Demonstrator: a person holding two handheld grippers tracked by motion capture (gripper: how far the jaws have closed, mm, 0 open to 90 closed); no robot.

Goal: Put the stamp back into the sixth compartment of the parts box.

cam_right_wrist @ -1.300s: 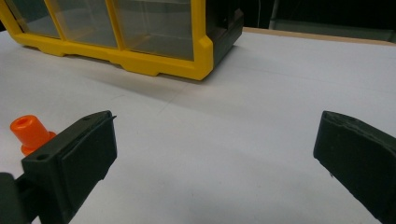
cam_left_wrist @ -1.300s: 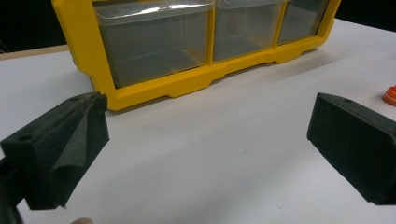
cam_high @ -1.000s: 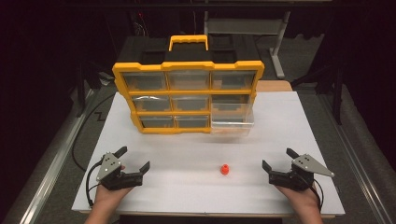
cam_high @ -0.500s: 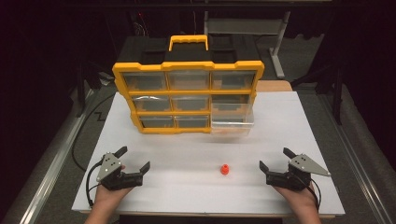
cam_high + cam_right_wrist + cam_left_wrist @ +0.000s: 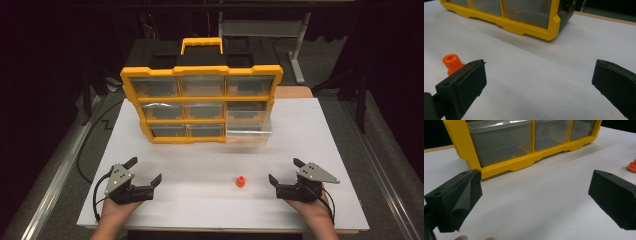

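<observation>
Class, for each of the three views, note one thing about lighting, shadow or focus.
High view: the white table is brightly lit, the surroundings nearly black. Left gripper view: the yellow organiser casts a soft shadow at its base. Right gripper view: the orange piece looks slightly soft.

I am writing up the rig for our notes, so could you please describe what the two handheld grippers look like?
Both are black. The left gripper and the right gripper each have two blocky jaws with matt, foam-like pads, and each carries a grey three-cornered plate with small holes on top. A black cable loops from the left one. Each is held in a bare hand; no sleeves show.
</observation>
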